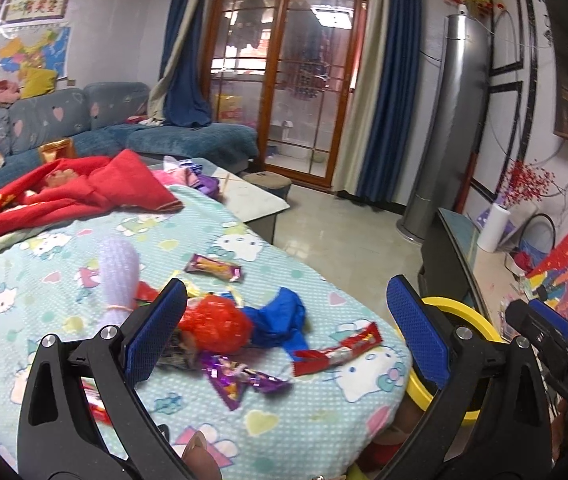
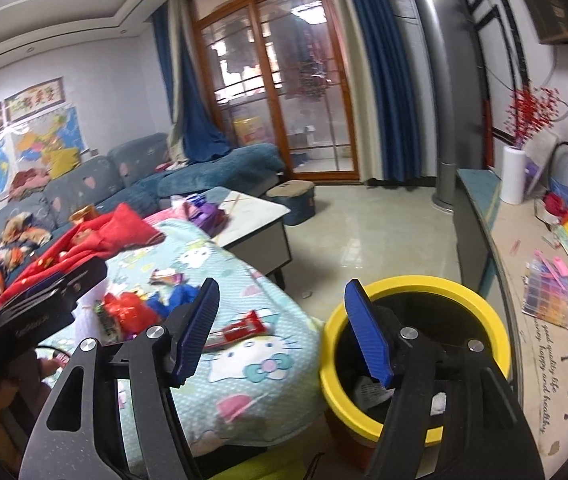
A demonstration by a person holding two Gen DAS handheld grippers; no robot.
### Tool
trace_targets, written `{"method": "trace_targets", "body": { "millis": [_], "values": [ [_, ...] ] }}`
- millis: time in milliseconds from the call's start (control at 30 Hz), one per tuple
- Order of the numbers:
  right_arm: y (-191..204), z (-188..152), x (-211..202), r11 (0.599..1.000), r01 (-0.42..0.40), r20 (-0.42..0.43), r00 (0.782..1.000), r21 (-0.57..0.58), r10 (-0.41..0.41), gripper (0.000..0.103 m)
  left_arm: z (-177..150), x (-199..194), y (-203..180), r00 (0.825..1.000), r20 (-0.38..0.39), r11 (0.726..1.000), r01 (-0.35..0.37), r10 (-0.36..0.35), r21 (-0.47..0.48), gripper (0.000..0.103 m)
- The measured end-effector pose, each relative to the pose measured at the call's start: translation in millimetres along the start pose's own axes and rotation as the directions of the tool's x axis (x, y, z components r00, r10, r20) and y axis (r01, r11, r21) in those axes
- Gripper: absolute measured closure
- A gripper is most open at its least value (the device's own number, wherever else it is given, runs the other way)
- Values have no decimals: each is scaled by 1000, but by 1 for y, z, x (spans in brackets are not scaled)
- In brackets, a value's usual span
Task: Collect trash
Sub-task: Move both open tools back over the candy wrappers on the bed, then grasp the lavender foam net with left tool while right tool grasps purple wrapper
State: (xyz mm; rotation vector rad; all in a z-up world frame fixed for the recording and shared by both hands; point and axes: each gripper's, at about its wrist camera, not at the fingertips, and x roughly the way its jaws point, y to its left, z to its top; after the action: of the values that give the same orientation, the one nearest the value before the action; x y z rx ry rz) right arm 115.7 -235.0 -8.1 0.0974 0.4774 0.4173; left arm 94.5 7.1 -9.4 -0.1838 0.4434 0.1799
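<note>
Several pieces of trash lie on a Hello Kitty blanket [image 1: 284, 420]: a crumpled red wrapper [image 1: 216, 320], a blue crumpled piece [image 1: 280, 316], a long red wrapper [image 1: 340, 350], a purple wrapper [image 1: 240, 376] and a purple-orange one [image 1: 214, 268]. My left gripper [image 1: 284, 332] stands wide open just above the pile, touching nothing. A yellow-rimmed bin [image 2: 416, 284] stands on the floor at the blanket's right edge, with some scraps inside. My right gripper [image 2: 284, 332] is open and empty, its right finger over the bin's mouth. The long red wrapper [image 2: 244, 326] shows beyond its left finger.
A lavender foam net [image 1: 118, 276] and red cloth [image 1: 64, 196] lie on the blanket. Beyond are a white low table [image 2: 256, 216], a blue stool [image 2: 294, 196] and a sofa [image 1: 64, 120]. A long cabinet [image 2: 480, 208] and a tall silver air conditioner [image 1: 444, 128] line the right wall.
</note>
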Motion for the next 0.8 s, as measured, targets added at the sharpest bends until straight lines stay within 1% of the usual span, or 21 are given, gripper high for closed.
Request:
{"method": "trace_targets", "body": {
  "millis": [200, 433, 500, 567, 733, 767, 800],
  "values": [
    [26, -1, 9, 996, -68, -23, 997, -54, 67, 39, 3, -2, 21, 999, 4, 998, -49, 49, -34, 11],
    [62, -10, 23, 975, -170, -82, 984, -142, 160, 39, 6, -1, 45, 995, -1, 992, -102, 102, -74, 11],
    [72, -12, 28, 966, -200, -105, 977, -161, 185, 39, 7, 0, 53, 993, -7, 989, -116, 116, -87, 11],
    [81, -15, 38, 957, -233, -147, 967, -171, 209, 39, 8, 2, 61, 992, -10, 987, -125, 124, -101, 11],
    [101, -26, 59, 938, -280, -230, 945, -203, 232, 39, 10, 7, 85, 988, -30, 977, -155, 153, -146, 11],
    [104, -29, 62, 932, -294, -245, 939, -211, 240, 40, 9, 8, 90, 987, -34, 974, -162, 158, -158, 11],
    [108, -31, 65, 926, -305, -259, 934, -222, 245, 45, 9, 9, 93, 986, -39, 972, -166, 162, -165, 11]
  ]
}}
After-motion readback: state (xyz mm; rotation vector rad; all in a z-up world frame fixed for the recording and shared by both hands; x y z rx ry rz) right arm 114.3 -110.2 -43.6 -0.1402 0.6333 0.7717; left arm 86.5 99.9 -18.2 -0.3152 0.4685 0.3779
